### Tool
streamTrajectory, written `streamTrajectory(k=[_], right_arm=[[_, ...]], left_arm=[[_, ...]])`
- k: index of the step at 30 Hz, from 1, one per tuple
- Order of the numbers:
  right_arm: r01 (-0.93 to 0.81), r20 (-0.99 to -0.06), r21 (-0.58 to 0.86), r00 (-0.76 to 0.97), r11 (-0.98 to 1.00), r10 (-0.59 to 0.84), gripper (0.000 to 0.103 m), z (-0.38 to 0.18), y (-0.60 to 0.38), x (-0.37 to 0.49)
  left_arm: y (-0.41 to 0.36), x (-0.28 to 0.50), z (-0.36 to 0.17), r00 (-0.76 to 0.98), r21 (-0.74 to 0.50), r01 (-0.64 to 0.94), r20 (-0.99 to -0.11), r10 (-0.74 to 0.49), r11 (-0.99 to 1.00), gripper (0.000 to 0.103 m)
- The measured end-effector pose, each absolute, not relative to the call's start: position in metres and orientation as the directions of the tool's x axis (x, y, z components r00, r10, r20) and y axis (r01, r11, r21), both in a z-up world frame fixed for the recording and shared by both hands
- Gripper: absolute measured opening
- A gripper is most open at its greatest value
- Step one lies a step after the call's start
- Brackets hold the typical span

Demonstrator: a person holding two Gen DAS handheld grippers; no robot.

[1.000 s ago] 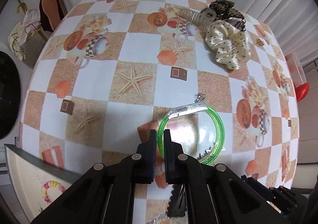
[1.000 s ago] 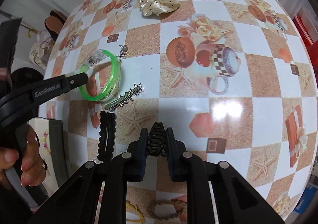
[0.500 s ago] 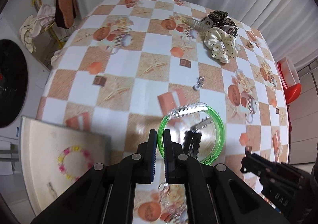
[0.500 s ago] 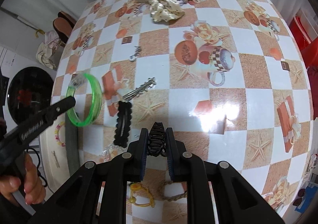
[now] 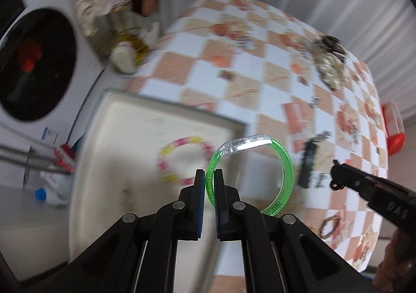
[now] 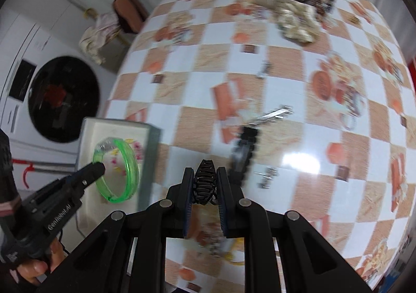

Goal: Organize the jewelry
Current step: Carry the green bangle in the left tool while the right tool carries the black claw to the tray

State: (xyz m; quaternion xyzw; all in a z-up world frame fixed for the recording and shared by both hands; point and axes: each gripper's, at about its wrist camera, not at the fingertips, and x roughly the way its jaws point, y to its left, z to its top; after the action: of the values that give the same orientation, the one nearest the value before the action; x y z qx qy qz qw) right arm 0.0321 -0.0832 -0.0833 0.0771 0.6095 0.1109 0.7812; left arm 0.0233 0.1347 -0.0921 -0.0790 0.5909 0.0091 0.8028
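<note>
the left gripper (image 6: 97, 167) carries the white lettering "genrobot.ai" along its side, and the green bangle (image 5: 282, 176) has small raised text by its lower rim (too blurred to read). around them lie a black hair clip (image 6: 245, 148) and a silver clip (image 6: 273, 114) on the checkered worktop (image 6: 286, 80), with a washing machine (image 6: 62, 100) beyond. the left fingers (image 5: 199, 189) pinch the translucent bangle, clear-clasped, above the white tray (image 5: 124, 121) beside a pink-and-yellow bead bracelet (image 5: 182, 160). the right gripper (image 6: 205, 178) is clamped on a dark claw clip (image 6: 205, 184).
</note>
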Motion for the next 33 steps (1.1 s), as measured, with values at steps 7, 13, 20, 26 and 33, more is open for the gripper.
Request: streamTrajectory(k=[7,13,20,26,33], right_arm=[[-0.193,-0.933,0.271,0.188,0.943,0.306,0.019,-0.094,-0.012,0.039],[-0.262,-0.935,0.278,0.146,0.924,0.322,0.019,-0.11,0.035,0.042],[-0.284,-0.943,0.274,0.109,0.919,0.315,0.019,-0.129,0.058,0.049],[-0.273,-0.944,0.283,0.088,0.919,0.317,0.019,-0.143,0.065,0.059],[-0.271,-0.95,0.272,0.078,0.923,0.303,0.018,-0.159,0.071,0.067]], left_arm=[[0.202,0.011,-0.109,0.285,-0.073,-0.25,-0.959,0.002,0.965,0.011],[0.232,0.017,-0.13,0.279,-0.044,-0.287,-0.96,0.04,0.957,0.011],[0.23,0.032,-0.144,0.291,-0.017,-0.254,-0.955,0.059,0.967,0.011],[0.232,0.042,-0.157,0.281,0.001,-0.254,-0.957,0.074,0.967,0.011],[0.229,0.045,-0.166,0.273,0.03,-0.24,-0.957,0.097,0.97,0.012]])
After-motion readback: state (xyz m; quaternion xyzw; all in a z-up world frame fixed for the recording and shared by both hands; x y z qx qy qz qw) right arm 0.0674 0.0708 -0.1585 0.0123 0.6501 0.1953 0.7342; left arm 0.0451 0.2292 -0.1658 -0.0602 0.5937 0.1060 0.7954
